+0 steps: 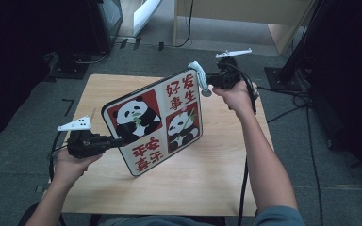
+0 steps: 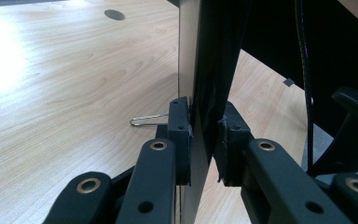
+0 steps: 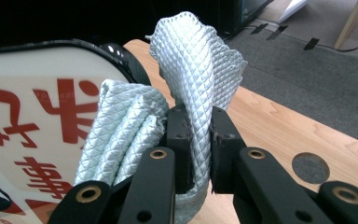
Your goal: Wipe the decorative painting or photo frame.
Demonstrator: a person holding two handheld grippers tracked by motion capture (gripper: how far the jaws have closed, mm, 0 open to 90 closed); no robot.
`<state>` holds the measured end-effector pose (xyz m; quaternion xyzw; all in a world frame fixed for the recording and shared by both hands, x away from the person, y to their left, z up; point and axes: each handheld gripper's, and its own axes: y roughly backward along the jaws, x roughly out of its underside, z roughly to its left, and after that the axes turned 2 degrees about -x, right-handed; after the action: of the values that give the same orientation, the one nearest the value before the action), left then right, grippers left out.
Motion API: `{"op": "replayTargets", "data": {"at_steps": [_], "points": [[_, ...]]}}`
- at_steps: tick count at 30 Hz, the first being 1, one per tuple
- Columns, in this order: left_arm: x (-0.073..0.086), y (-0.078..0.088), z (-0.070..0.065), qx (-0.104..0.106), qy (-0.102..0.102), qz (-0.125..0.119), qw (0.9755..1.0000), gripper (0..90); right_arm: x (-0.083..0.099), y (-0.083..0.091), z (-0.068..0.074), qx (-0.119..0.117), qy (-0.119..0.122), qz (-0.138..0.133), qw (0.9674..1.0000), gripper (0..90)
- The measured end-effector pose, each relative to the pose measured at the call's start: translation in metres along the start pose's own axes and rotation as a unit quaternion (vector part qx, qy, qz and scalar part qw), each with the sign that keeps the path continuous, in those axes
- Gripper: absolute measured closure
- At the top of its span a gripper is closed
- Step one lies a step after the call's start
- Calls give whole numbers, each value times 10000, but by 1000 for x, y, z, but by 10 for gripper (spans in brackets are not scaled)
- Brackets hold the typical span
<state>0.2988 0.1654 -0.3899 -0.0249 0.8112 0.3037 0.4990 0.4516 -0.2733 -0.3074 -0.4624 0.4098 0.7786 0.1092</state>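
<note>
The wooden table [image 1: 207,188] took up most of what I saw from above, standing on grey carpet. Over it I held the panda bag [image 1: 155,121], a flat, stiff bag with a black edge, printed with two pandas and red characters; it was tilted, its lower corner close to the tabletop near the middle, though I could not tell whether it touched. My left gripper [image 1: 115,141] was clamped on the bag's left edge, and in the left gripper view both pads pressed the dark side of the bag [image 2: 205,93] between them. My right gripper [image 1: 210,80] was up at the bag's top right corner, closed tight on the white woven handle [image 1: 199,73]; in the right gripper view the handle [image 3: 198,84] ran up between the two jaws and folded over above them. A thin wire clip [image 2: 147,120] lay on the table just beside the left jaw.
</note>
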Motion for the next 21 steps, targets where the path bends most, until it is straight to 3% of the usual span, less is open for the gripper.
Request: {"op": "replayTargets", "data": {"at_steps": [21], "points": [[0, 0, 1, 28, -8, 9, 10000, 791, 35, -9, -15, -316, -425, -119, 9985, 817]]}}
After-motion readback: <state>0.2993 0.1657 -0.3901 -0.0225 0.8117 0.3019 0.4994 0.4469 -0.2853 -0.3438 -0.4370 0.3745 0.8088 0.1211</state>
